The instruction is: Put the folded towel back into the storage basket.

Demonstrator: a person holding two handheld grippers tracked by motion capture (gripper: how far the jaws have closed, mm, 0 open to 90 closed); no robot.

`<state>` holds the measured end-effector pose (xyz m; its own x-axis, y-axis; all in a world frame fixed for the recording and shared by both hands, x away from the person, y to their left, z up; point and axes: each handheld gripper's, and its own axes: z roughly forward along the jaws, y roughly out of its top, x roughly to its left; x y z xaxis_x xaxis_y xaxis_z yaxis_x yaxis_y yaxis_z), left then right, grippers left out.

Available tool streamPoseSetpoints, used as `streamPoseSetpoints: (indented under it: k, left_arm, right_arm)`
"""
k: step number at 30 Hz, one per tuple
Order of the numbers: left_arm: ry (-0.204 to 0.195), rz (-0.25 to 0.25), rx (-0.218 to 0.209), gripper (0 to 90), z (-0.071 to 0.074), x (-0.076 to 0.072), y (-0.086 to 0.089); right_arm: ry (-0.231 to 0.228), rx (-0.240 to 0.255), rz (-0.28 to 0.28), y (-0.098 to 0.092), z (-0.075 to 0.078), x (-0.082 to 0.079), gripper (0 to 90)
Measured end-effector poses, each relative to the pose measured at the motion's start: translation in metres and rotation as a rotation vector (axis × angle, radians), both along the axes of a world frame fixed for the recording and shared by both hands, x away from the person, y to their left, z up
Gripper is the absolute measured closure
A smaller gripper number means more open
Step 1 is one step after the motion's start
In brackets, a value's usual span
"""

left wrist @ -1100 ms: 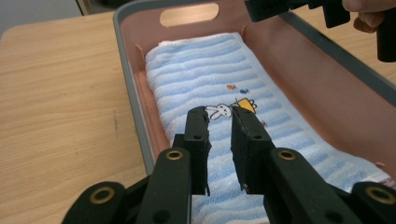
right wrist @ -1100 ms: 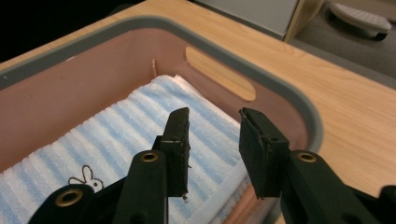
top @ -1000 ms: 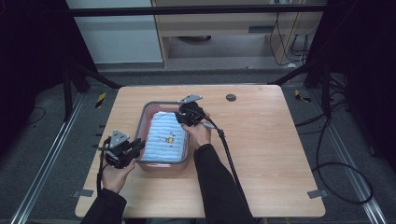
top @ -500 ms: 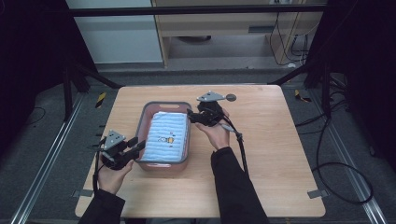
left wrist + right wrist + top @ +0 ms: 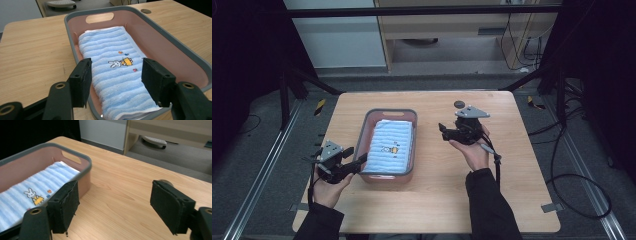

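Observation:
A pink basket with a grey rim [image 5: 362, 131] [image 5: 175, 45] [image 5: 75, 155] stands on the wooden table. In it lies a folded blue striped towel with a small rabbit picture [image 5: 389, 145] [image 5: 117, 70] [image 5: 27, 192]. My left gripper [image 5: 359, 160] [image 5: 116, 82] is at the basket's near left corner, open, its jaws spread over the towel's near end without holding it. My right gripper [image 5: 443, 131] [image 5: 113, 205] hovers to the right of the basket over bare table, open and empty, pointing toward the basket.
A small dark round grommet [image 5: 459, 104] [image 5: 145, 11] sits in the table [image 5: 512, 165] near its far edge. Bare wood lies right of the basket. Metal frame rails and cables run on the floor around the table.
My right gripper has pulled back from over the towel in the basket to the right, and now hangs over bare table. The left gripper has stayed at the basket's near left corner.

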<state>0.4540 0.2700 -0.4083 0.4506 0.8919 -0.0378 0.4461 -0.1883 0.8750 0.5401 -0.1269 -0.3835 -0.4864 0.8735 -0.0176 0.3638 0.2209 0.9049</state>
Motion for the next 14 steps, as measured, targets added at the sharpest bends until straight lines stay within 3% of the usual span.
streamPoseSetpoints:
  k: [14]
  left_arm:
    - [-0.025,0.018,-0.012,34.4,0.002,0.0,0.016]
  right_arm:
    - [0.028,0.026,-0.075,-0.065,-0.025,-0.031,19.9]
